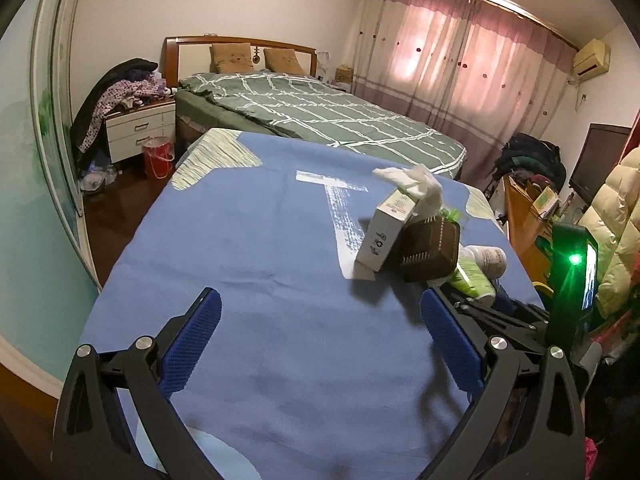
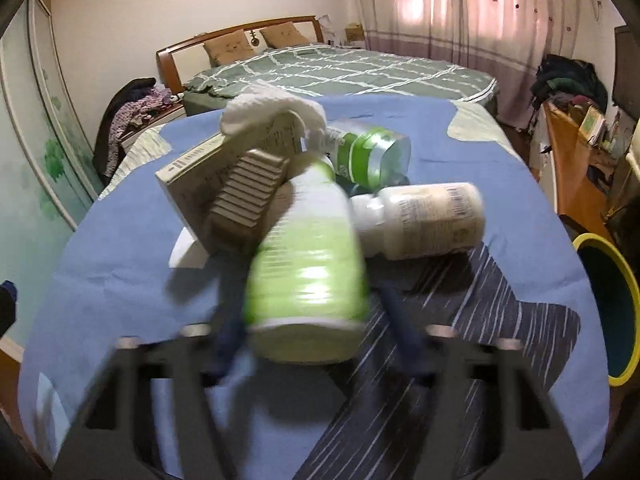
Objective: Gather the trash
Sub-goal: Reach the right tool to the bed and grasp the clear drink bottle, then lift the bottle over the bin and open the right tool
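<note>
A heap of trash lies on the blue-clothed table (image 1: 240, 248): a white carton (image 1: 380, 236), a dark ribbed block (image 1: 434, 250), a crumpled tissue (image 1: 420, 184), a green bottle (image 1: 472, 280) and a white bottle (image 1: 492, 258). My left gripper (image 1: 320, 328) stands open over bare cloth, short and to the left of the heap. In the blurred right wrist view, my right gripper (image 2: 316, 328) has its fingers against both sides of the green bottle (image 2: 308, 272). The white bottle (image 2: 428, 220), the carton (image 2: 188, 188), the ribbed block (image 2: 248, 196) and the tissue (image 2: 264, 108) lie just beyond it.
A yellow-rimmed bin (image 2: 592, 242) stands off the table's right edge. Behind the table is a green-quilted bed (image 1: 320, 116). A nightstand (image 1: 140, 130) and a red bucket (image 1: 158, 156) stand far left. A cluttered desk (image 1: 524, 208) lines the right side.
</note>
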A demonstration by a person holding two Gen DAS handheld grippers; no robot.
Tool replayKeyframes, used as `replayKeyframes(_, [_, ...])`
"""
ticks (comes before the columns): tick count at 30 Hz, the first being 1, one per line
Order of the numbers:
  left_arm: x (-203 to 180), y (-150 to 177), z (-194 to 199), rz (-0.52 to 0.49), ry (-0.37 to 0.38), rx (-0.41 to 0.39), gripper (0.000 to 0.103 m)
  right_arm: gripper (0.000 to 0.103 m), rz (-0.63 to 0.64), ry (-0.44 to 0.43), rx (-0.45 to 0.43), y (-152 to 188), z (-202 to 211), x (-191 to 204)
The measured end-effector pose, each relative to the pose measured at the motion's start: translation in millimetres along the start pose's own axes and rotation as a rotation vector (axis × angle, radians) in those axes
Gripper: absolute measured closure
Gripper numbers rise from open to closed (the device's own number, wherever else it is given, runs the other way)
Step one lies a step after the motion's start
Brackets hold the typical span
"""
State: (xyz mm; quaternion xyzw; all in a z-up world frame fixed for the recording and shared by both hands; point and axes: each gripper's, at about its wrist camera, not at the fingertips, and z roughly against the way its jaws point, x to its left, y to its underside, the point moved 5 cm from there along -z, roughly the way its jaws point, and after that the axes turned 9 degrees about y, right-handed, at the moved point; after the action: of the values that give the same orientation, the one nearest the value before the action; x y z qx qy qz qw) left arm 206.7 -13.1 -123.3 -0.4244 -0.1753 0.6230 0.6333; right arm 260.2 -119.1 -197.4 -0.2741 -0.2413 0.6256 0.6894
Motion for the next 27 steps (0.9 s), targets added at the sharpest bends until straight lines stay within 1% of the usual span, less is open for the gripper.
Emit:
replayKeyframes(3, [-2,1,0,-0.003,-0.001,0.0,0.005,0.053,0.002,-0.01,-0.038,-2,13,-5])
replayKeyframes(8, [-3,2,0,0.006,0.001,-0.004,0.005,0.053,-0.012,-0.059,-0.124,-8,58,-16])
replayKeyframes(12, [-5,5,4,0.0,0.01,-0.001,0.005,0.053,-0.04,-0.099,-0.164,-12,87,-28])
replayKeyframes(17, [-10,9,5,-0.014,0.02,0.003,0.005,0.053,-0.068,-0.138,-0.167,-11,105,-39])
replayKeyframes(23, [-14,13,5,-0.025,0.022,0.012,0.005,0.053,-0.093,-0.175,-0.152,-5,111,-44])
replayKeyframes(27, [-18,14,1,-0.035,0.022,0.023,0.005,0.053,-0.106,-0.196,-0.158,-7,117,-51])
